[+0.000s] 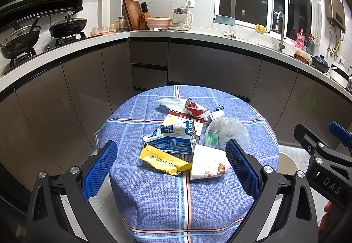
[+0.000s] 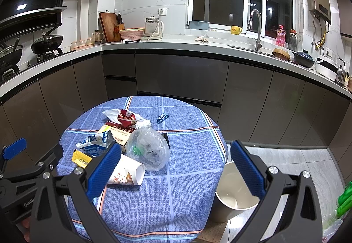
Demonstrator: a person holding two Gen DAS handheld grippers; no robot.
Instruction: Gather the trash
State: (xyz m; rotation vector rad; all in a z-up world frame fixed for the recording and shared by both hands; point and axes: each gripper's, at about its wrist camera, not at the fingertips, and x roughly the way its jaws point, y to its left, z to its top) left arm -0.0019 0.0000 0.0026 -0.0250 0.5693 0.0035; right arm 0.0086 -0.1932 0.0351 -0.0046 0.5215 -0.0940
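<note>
Found the left gripper [image 1: 170, 146] nearest the lens, blue pads spread wide and holding nothing, poised short of the litter rather than on it; judged that a stance for picking out a first piece. Saw the right gripper [image 2: 176, 145] likewise agape and empty, offset toward the right side of the worktop [image 1: 154, 199], one finger over the cloth and the other over the bin [image 2: 233, 194]. Noted the bin standing open-mouthed on the floor just beside the worktop's edge, probably put there for a short carry from cloth to bin. Found all the trash heaped near the middle of the blue checked cloth, none of it in the bin. Made out a paper cup [image 1: 209, 166] tipped on its side at the near edge of the heap, touching a yellow sachet [image 1: 165, 160] and a crumpled blue-and-white pouch [image 1: 171, 137]. Saw a clear plastic bag [image 1: 226, 133] bunched just behind the cup, and a medicine box [image 1: 182, 121] lying flat under a red wrapper [image 1: 195, 110] and a white bag [image 1: 169, 103]. Spotted a small blue wrapper [image 2: 162, 118] apart from the rest, farther back. Judged the cup the likeliest first pick, being closest and rigid enough for a firm pinch.
</note>
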